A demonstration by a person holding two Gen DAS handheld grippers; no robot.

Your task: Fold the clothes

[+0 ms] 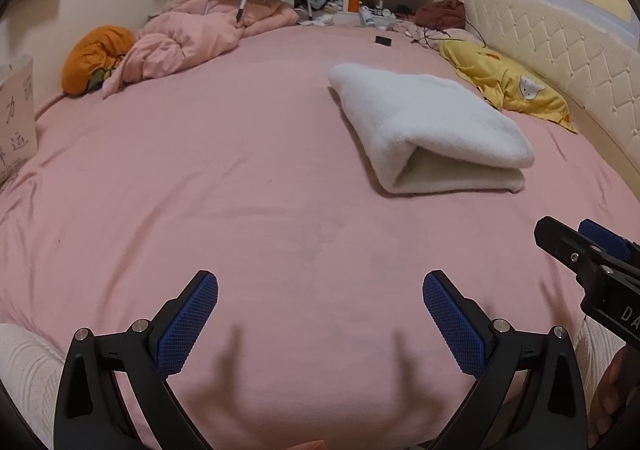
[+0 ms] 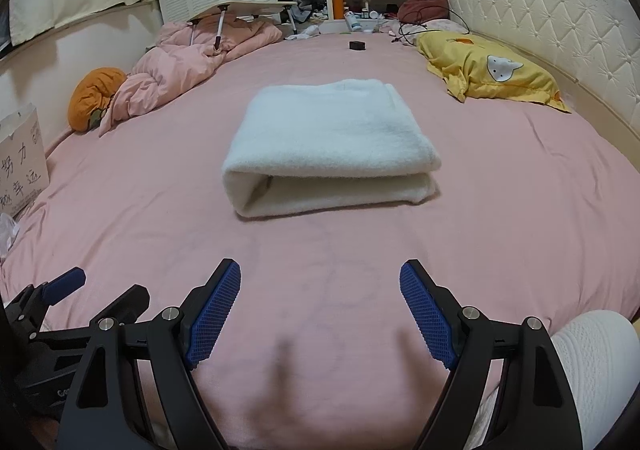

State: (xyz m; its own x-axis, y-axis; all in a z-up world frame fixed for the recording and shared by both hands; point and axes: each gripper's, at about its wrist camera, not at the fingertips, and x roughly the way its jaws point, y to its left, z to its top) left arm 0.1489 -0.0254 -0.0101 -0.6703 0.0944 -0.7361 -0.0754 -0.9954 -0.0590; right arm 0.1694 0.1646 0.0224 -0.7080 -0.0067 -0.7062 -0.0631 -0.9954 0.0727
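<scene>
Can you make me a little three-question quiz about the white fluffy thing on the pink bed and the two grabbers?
1. True or false: the right gripper is pinching the white folded garment.
2. Which lies near the padded headboard? A) orange cushion B) yellow pillow C) paper bag
3. Fill in: the garment rests on the ____ bedsheet.

Key
1. False. Both it and the left gripper are open and hold nothing, short of the garment.
2. B, the yellow pillow. The orange cushion and paper bag sit on the opposite side.
3. Pink.
</scene>
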